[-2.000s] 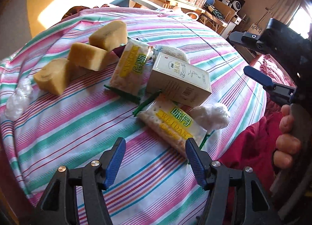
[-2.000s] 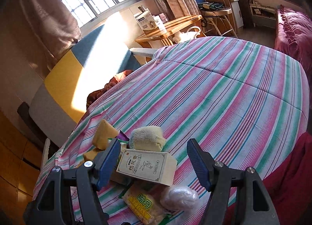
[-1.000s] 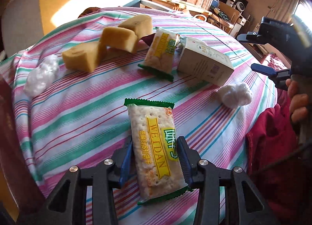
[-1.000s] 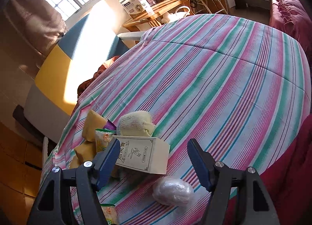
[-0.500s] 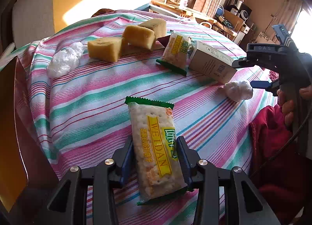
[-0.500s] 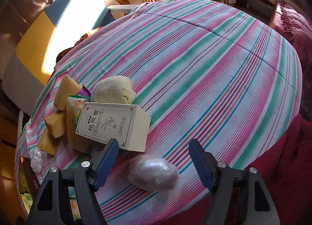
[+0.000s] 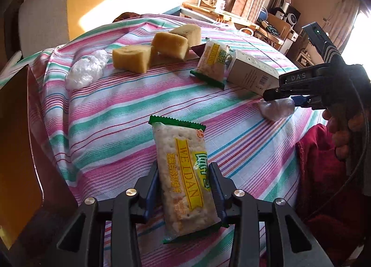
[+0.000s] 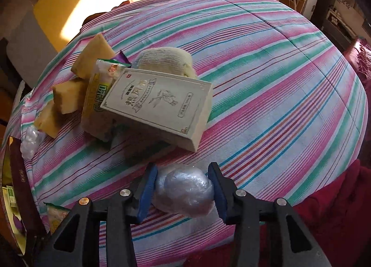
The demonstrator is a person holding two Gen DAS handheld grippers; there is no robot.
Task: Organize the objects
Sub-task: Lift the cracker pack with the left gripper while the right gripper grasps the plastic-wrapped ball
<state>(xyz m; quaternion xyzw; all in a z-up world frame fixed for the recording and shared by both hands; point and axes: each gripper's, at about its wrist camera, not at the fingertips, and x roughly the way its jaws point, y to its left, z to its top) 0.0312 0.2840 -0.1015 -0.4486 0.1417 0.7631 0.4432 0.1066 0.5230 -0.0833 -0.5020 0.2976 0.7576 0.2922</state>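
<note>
the cracker packet [image 7: 184, 174] sat clamped in the left gripper [image 7: 184, 189], its lower end hiding the cloth beneath. the right gripper [image 8: 183, 189] pinched a plastic-wrapped ball [image 8: 184, 194] near the striped tablecloth's [image 8: 278, 95] 6 o'clock edge. at 11 o'clock a pale box [image 8: 160, 107] covered part of a second packet [image 8: 98, 102]. bare cloth spread toward 2 o'clock. a brown box [image 7: 20, 151] was cut off at 9 o'clock.

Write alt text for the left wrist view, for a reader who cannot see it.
The left gripper clamps a WEIDAN cracker packet above a striped tablecloth. Beyond lie three yellow cake blocks, a second cracker packet, a beige box and a plastic-wrapped ball; at right, the right gripper reaches another wrapped ball.
</note>
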